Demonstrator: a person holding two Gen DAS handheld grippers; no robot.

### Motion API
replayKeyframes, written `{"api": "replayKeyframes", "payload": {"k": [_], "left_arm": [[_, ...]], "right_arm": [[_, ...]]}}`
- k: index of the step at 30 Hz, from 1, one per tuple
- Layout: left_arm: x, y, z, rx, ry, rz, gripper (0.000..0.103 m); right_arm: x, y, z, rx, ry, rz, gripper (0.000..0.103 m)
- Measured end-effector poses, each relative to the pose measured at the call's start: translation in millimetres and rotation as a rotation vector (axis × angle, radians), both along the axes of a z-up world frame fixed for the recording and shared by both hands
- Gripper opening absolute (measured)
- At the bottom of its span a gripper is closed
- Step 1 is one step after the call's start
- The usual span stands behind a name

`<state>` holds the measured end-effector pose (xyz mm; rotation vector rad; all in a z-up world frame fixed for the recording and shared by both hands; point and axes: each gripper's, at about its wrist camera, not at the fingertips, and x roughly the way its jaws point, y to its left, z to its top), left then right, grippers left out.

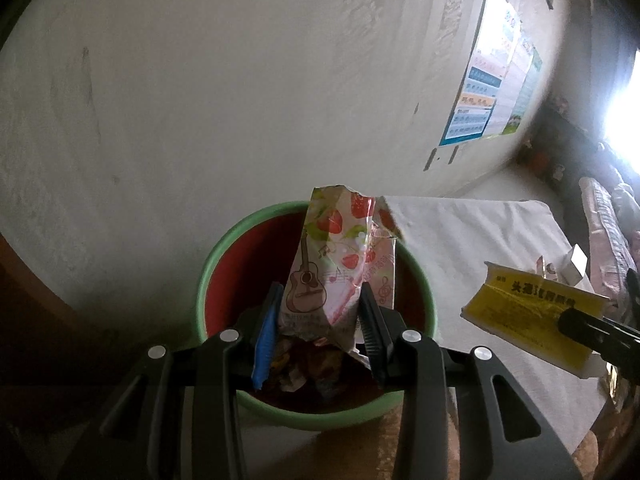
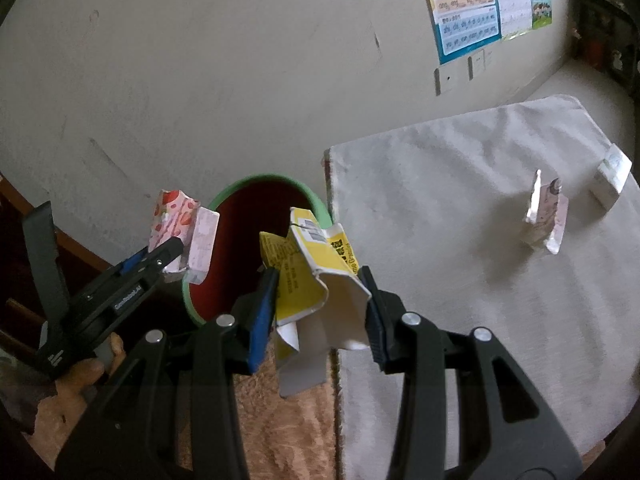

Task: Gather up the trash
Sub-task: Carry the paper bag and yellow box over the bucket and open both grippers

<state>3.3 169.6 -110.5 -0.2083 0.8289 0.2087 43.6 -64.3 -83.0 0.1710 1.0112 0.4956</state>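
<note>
My left gripper (image 1: 320,300) is shut on a strawberry-print wrapper (image 1: 336,264) and holds it upright over a green bin with a red inside (image 1: 224,256). Several wrappers lie in the bin's bottom. My right gripper (image 2: 320,284) is shut on a crushed yellow carton (image 2: 312,272), just right of the bin (image 2: 264,180). The left gripper (image 2: 160,260) with its wrapper (image 2: 180,220) shows at the bin's left rim in the right wrist view. The yellow carton (image 1: 532,316) shows at right in the left wrist view.
A white cloth-covered table (image 2: 460,220) stands right of the bin. On it lie a crumpled pink packet (image 2: 546,220) and a small white box (image 2: 612,176). A wall with a poster (image 2: 480,0) is behind. Tan carpet (image 2: 280,432) lies below.
</note>
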Motion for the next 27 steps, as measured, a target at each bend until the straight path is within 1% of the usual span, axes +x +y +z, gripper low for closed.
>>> {"api": "replayKeyframes", "payload": {"k": [6,19,23,24,26,27], "left_arm": [[2,7,-9,-0.007,0.024,0.020,0.036],[12,22,-21,-0.009,0.053,0.053,0.037],[13,27,-26,-0.016,0.068,0.063,0.040],[13,28,-27,-0.017,0.071,0.067,0.043],[14,29,-26,-0.021,0.066,0.071,0.056],[13,29,-26,-0.021,0.060,0.075,0.060]], "right_arm": [[10,16,-3,0.000,0.024,0.011,0.040],[32,61,3,-0.045,0.006,0.066,0.040],[34,74,2,-0.062,0.006,0.085,0.040],[37,76,1,-0.064,0.009,0.088,0.041],[39,81,-1,-0.057,0.019,0.099,0.044],[40,83,-2,-0.046,0.024,0.104,0.044]]}}
